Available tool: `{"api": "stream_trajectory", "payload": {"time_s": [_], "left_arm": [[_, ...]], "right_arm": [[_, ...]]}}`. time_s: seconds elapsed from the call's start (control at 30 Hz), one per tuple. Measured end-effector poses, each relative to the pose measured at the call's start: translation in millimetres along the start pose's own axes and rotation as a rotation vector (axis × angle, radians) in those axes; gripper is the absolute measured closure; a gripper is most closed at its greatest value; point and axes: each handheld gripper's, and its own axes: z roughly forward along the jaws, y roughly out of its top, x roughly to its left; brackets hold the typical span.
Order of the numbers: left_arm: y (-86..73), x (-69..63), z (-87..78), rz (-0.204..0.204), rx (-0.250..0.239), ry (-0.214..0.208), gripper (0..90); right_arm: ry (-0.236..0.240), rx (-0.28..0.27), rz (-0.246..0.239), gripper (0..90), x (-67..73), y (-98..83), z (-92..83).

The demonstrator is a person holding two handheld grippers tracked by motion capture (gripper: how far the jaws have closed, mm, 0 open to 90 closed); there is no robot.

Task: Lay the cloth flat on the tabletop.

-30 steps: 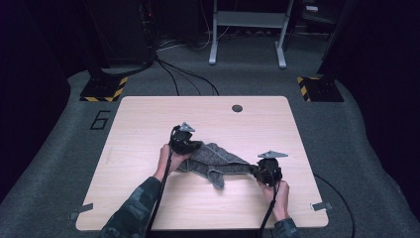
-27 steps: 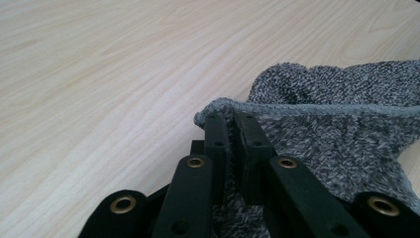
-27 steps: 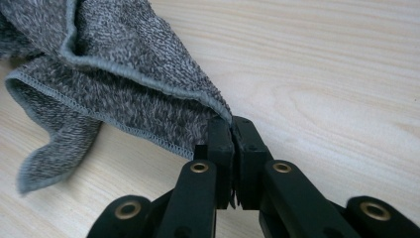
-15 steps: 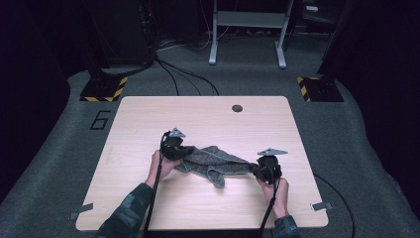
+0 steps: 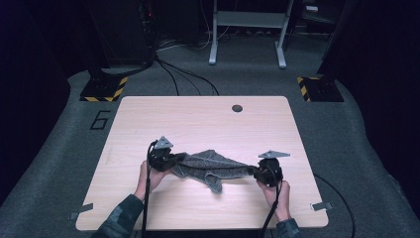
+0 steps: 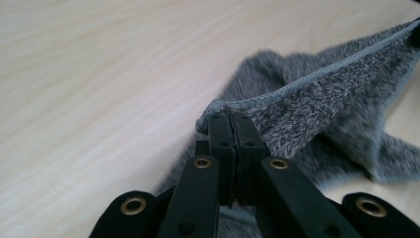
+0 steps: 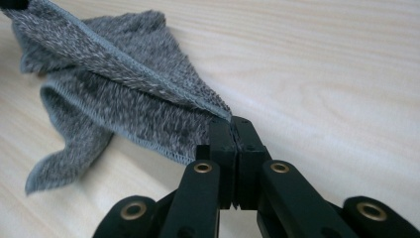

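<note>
A grey fuzzy cloth (image 5: pixel 213 166) is stretched between my two grippers over the light wooden table (image 5: pixel 198 119). My left gripper (image 5: pixel 174 162) is shut on the cloth's left corner; in the left gripper view its jaws (image 6: pixel 230 124) pinch the hemmed edge of the cloth (image 6: pixel 317 99). My right gripper (image 5: pixel 256 172) is shut on the cloth's right corner, and in the right gripper view the cloth (image 7: pixel 129 84) fans away from the closed jaws (image 7: pixel 231 126). A loose flap of the cloth hangs down onto the table toward the front.
A small dark round hole (image 5: pixel 237 108) sits near the table's far edge. Beyond the table are grey carpet, cables (image 5: pixel 183 79), a metal frame's legs (image 5: pixel 247 29) and yellow-black striped feet (image 5: pixel 104 91). The person's hands (image 5: pixel 151 176) hold both grippers from the table's near side.
My left gripper has moved to the left with the cloth's corner, pulling the cloth out longer and flatter. The right gripper has kept its place.
</note>
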Motion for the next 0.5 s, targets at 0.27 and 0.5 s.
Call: {"api": "stream_trajectory", "payload": {"time_s": [0.27, 0.5], "left_arm": [[126.7, 48.8, -29.4, -0.034, -0.161, 0.171, 89.3], [140.0, 2.4, -104.5, 0.142, -0.277, 0.175, 89.1]], "right_arm": [[-0.146, -0.09, -0.11, 90.0, 0.1, 160.7, -10.4], [-0.17, -0.249, -0.219, 89.4, 33.1, 180.1, -83.9]]}}
